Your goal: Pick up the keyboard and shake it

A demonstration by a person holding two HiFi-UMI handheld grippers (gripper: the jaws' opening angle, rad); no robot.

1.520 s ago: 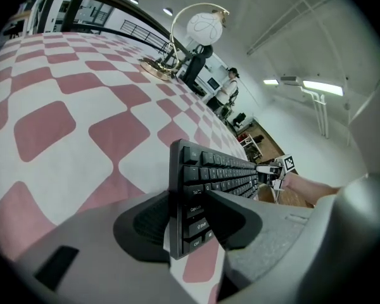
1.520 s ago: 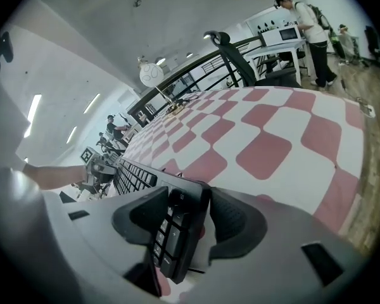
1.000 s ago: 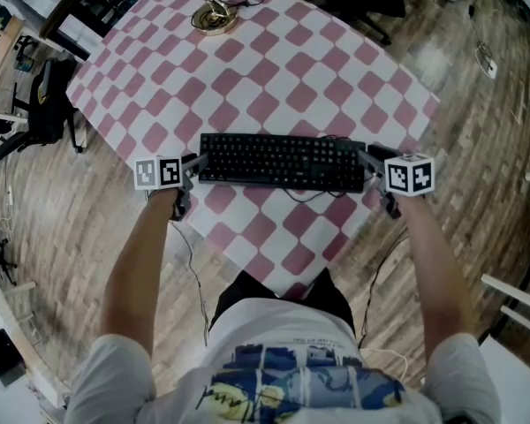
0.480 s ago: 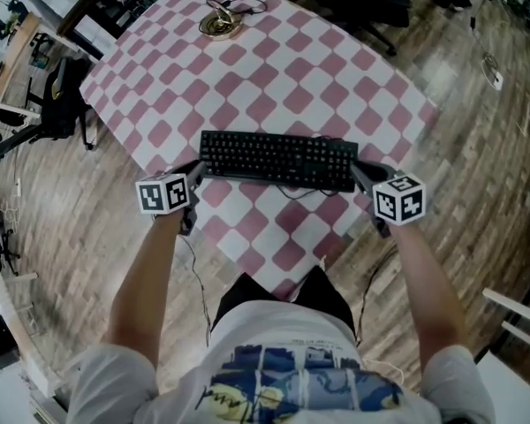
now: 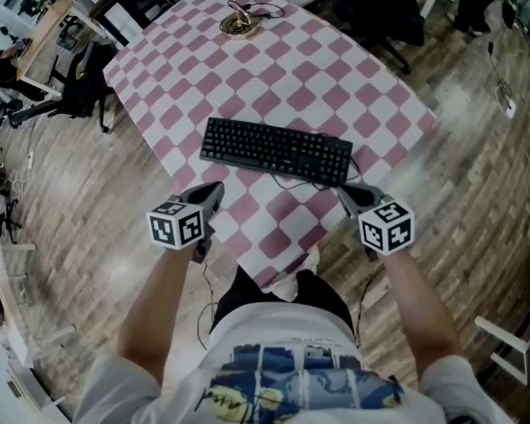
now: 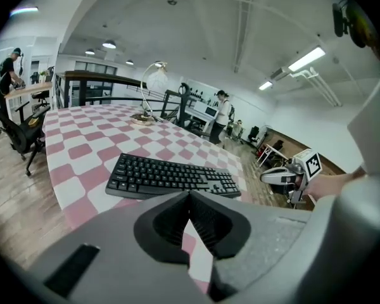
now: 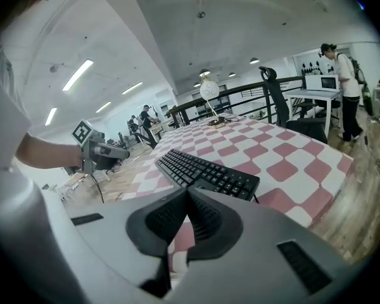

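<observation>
Keyboard point(image 5: 276, 151) flat on checkered table point(image 5: 336, 69), keys up, long axis left-right

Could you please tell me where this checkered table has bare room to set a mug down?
The pink-and-white checkered tablecloth is bare in a broad band between the black keyboard and the brass lamp base, and along the right side. The near strip before the keyboard is narrower. Only the lamp's end is crowded.

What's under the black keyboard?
The keyboard lies on a pink-and-white checked tablecloth, which shows all around it. The patch right beneath the keyboard is covered, so whether anything else is under there cannot be seen.
</observation>
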